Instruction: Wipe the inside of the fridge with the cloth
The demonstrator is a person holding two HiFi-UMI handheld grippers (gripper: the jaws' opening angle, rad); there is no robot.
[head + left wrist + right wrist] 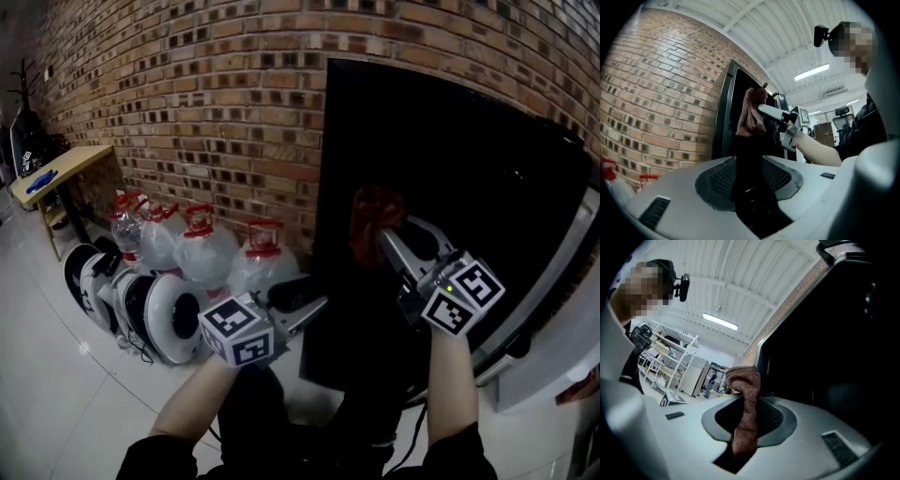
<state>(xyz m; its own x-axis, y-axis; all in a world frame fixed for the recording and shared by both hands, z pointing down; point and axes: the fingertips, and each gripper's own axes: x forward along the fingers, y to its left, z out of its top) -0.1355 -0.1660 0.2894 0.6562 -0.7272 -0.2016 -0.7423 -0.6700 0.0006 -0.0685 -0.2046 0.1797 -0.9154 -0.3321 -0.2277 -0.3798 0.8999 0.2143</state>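
The reddish-brown cloth hangs bunched in front of the tall black fridge. My right gripper is shut on it. In the right gripper view the cloth runs up out of the gap between the jaws of that gripper. My left gripper is lower and to the left, beside the fridge's left edge, its jaws apart with nothing between them. The left gripper view looks along this gripper at the cloth, the right gripper and the fridge's grey-edged side. The fridge's inside is too dark to read.
Several clear water jugs with red caps stand against the brick wall left of the fridge. White round helmet-like items lie before them on the pale tiled floor. A wooden table is far left. White shelving stands behind the person.
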